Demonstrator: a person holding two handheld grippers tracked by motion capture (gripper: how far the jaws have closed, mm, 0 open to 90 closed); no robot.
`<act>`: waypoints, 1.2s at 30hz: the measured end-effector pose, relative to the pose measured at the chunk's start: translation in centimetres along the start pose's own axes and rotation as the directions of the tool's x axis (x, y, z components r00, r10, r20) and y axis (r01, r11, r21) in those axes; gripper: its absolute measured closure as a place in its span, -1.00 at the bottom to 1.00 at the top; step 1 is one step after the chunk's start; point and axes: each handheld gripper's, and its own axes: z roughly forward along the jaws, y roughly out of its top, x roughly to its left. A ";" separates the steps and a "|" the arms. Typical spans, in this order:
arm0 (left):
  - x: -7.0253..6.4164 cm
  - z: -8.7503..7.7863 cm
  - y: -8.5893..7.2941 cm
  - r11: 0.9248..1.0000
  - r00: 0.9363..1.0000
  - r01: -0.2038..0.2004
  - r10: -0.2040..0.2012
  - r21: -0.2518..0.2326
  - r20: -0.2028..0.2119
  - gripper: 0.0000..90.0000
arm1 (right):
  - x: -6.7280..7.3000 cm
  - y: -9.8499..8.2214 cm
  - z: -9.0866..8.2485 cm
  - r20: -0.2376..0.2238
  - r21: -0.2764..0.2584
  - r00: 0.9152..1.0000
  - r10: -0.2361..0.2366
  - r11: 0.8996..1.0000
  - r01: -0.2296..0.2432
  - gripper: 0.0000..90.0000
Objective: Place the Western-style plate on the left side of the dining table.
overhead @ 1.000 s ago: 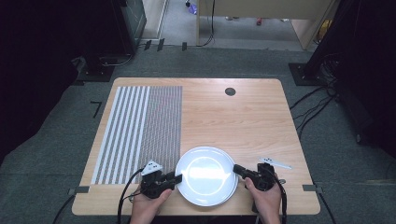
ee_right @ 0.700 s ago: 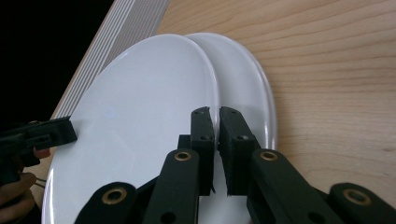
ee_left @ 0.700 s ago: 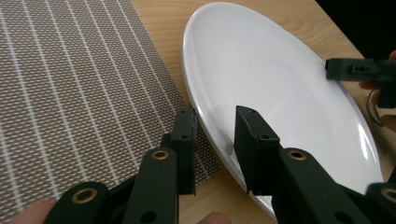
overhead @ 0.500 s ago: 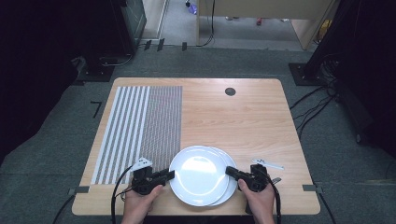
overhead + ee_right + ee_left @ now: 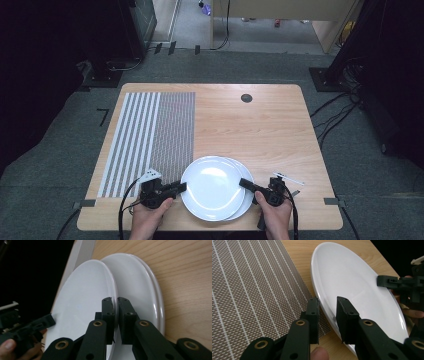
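Forearms cut off at the near edge of the high view; lower plate (image 5: 245, 197) mostly hidden beneath the upper plate (image 5: 212, 187). Wooden table (image 5: 250, 130) on grey carpet, striped mat (image 5: 150, 135) on its left half, dark room around. Plates white, glossy, round, stacked near the table's near edge. Right gripper (image 5: 116, 301) clamped on the upper plate's right rim. Left gripper (image 5: 327, 302) parted, straddling its left rim.

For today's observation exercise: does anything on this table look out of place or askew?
Yes. The top plate sits shifted left off the plate beneath, so the stack is misaligned; the right gripper pinches its rim.
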 end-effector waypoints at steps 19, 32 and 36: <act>0.5 -1.9 1.4 0.997 0.999 0.037 -0.037 -0.074 0.004 0.71 | 2.9 1.2 0.4 -0.050 -0.042 0.999 -0.003 0.999 0.000 0.96; 3.6 -5.9 3.6 0.979 0.993 0.087 -0.100 -0.182 -0.061 0.72 | 8.2 3.7 5.2 -0.071 -0.025 0.992 -0.104 0.994 0.102 0.96; 4.8 -7.1 4.3 0.973 0.990 0.105 -0.123 -0.206 -0.073 0.73 | 9.5 4.5 7.0 -0.084 -0.010 0.989 -0.121 0.993 0.121 0.96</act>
